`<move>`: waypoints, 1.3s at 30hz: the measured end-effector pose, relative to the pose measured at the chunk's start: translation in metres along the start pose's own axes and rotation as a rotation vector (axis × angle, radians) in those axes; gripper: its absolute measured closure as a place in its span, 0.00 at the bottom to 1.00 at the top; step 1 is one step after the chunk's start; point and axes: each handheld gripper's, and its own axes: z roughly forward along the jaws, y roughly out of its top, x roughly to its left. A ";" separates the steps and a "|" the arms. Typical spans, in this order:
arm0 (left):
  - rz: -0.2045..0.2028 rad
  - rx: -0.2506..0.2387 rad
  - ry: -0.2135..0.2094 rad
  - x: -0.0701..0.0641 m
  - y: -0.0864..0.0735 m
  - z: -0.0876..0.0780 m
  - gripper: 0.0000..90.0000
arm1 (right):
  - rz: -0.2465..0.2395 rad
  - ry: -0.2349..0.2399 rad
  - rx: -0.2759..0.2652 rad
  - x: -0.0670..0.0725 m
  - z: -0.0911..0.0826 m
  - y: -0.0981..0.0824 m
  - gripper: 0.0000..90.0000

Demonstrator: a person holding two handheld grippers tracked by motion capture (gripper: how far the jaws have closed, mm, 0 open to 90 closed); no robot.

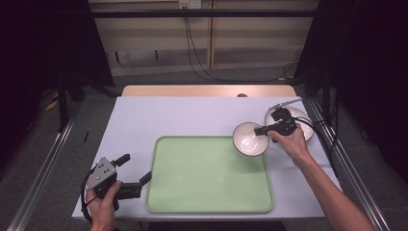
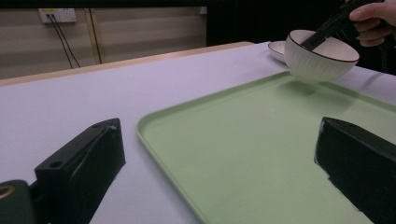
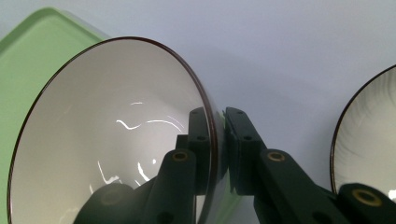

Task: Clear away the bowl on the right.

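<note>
Two bowls are on your side of the scene: one bowl (image 1: 250, 139) hangs in your right gripper (image 1: 263, 130), and a second bowl (image 1: 302, 120) sits on the table (image 1: 144, 115) just behind that hand. The held one is round, so it has no long axis; in the high view its mouth faces up and tips a little toward you. The right jaws pinch its dark-edged rim, one inside the wall and one outside, as the right gripper view shows. The bowl hangs over the far right corner of the one green tray (image 1: 211, 192), lifted off it, with its shadow on the tray in the left gripper view.

The tray's floor is bare right across, with a low raised lip all round. White table lies open to its left and beyond it. Your left gripper (image 1: 136, 176) rests near the tray's near left corner, jaws spread with nothing between them.
</note>
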 end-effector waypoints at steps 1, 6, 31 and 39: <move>0.000 0.000 0.000 0.000 0.000 0.000 0.02 | 0.002 0.002 0.006 0.000 0.001 0.000 0.91; 0.000 -0.001 -0.008 0.000 0.000 0.000 0.02 | -0.001 -0.002 0.022 -0.001 0.007 -0.002 0.91; -0.004 -0.007 -0.011 -0.001 0.000 0.001 0.02 | 0.032 -0.052 0.044 -0.013 0.026 -0.013 0.92; -0.002 -0.001 -0.010 -0.001 0.000 0.000 0.02 | 0.025 -0.056 0.032 -0.012 0.028 -0.013 0.92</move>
